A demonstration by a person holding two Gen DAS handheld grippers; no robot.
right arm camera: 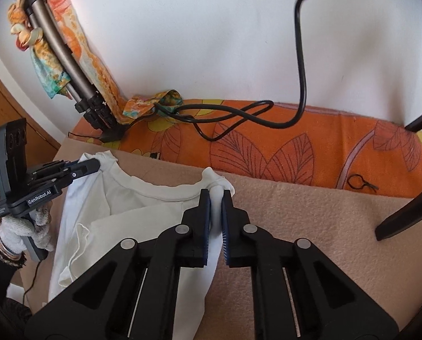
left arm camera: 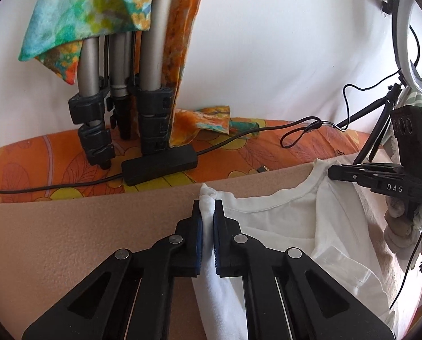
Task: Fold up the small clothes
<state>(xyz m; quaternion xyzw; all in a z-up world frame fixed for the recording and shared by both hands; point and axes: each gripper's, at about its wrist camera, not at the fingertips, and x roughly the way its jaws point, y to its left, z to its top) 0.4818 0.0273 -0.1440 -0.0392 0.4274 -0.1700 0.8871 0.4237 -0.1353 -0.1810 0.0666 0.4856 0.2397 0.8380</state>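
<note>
The tan mat (left arm camera: 69, 226) is the biggest thing here & my landmark. Behind the mat runs an orange leaf-print cloth (right arm camera: 296, 153) against a white wall (left arm camera: 267, 42); on that cloth, beyond the mat's far edge, stand tripod legs (left arm camera: 120, 85) draped w/ a floral scarf (left arm camera: 83, 8), plus a black cable box (left arm camera: 160, 164) & cord.

On the mat, near its far edge, is the white t-shirt (left arm camera: 281, 226), mostly resting on the mat w/ the shoulder bunches raised in the grips. Collar faces the mat's far edge, hem end runs toward the near edge under the tools, so the long axis goes far-to-near across the mat. One side looks already doubled over the body.

Left gripper (left arm camera: 208, 215): jaws pressed onto a bunch of shirt at one shoulder. Right gripper (right arm camera: 216, 206): jaws pinching the other shoulder, cloth sandwiched btw the blue pads. Gloved left hand (right arm camera: 27, 226) holds its tool just off the mat's side.

Step, as I read it: both shoulders gripped, ready for a lengthwise fold. Next move prob. needs both grips lifted together, kept level & same spacing, carrying the collar end toward the near edge onto the hem w/o dragging the folded side open.
</note>
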